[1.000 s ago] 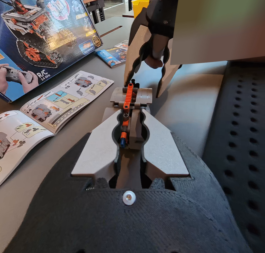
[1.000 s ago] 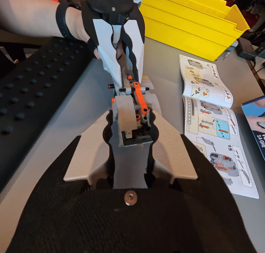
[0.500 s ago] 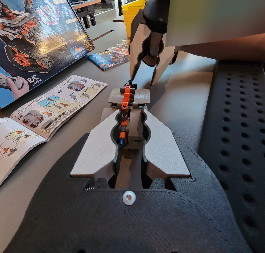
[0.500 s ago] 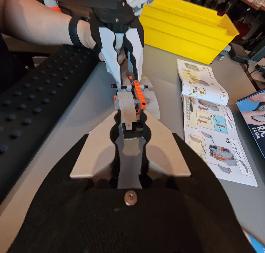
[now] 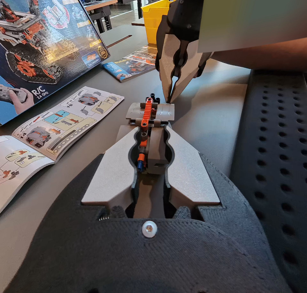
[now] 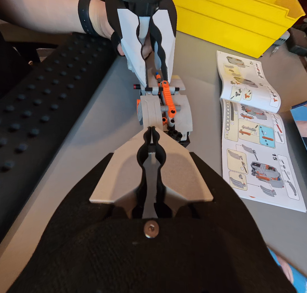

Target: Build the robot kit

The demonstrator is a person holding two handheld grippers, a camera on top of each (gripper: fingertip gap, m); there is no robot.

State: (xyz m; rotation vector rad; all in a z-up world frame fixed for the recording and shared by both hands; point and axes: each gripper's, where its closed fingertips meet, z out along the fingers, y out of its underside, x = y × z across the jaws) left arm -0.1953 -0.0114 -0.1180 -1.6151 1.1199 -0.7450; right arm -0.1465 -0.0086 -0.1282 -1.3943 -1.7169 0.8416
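Between the two grippers, at mid-table, sits a grey-and-orange brick model (image 5: 150, 118), part-built: curved grey panels, an orange toothed beam (image 5: 147, 112) on top, black pins at the far end, a blue pin at the near end.

Left gripper (image 5: 150, 145): jaws clamped on the model's near end, holding it on the table. Right gripper (image 6: 152, 128): jaws pressed together with nothing between them, tips touching the edge of a curved grey panel (image 6: 149, 113); in the left wrist view the same tips rest on the far corner of that panel.

Progress, as a judgement: body is assembled with panels on both sides; open instruction booklet (image 6: 259, 135) shows more steps and a fuller vehicle, so plenty is left. Cannot tell which step is in hand.

Surface: matte grey table (image 5: 207, 118). Booklet lies open just beside the model. A black studded mat (image 5: 274, 152) runs along the other side. Kit box (image 5: 41, 44) stands tilted behind the booklet, a small blue leaflet (image 5: 129, 68) past it, and a yellow plastic bin (image 6: 232, 19) at the far edge.

Room: more desks and a bare floor behind, workshop-like.
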